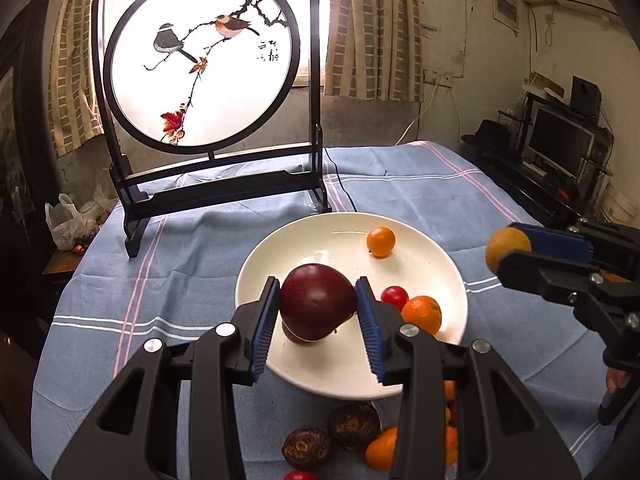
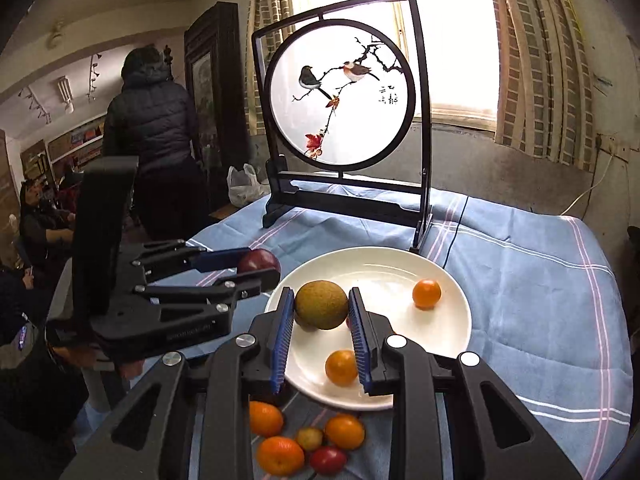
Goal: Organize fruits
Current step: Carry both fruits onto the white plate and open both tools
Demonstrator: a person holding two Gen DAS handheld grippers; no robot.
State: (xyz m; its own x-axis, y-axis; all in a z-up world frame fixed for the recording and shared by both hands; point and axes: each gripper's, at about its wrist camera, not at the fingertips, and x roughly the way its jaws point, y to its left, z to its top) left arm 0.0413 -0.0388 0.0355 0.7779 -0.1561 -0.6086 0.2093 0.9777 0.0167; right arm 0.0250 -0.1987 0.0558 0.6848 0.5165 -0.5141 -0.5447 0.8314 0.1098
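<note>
**Two fruits carried to plate, release pending**

Near edge: loose fruits [image 2: 304, 446] are left on the cloth, still to be collected. Left gripper [image 1: 316, 322] w/ jaws pinched on a dark red fruit [image 1: 318, 306], held over the white plate [image 1: 280, 364]; right gripper [image 2: 321, 338] clamped on a brownish-green fruit [image 2: 321, 304] above the same plate. Next move, judged: both lowered & jaws opened gently, else rolling is likely. In plate: two small oranges [image 2: 427, 293] & a red one. Behind: bird screen [image 1: 200, 64].
</note>
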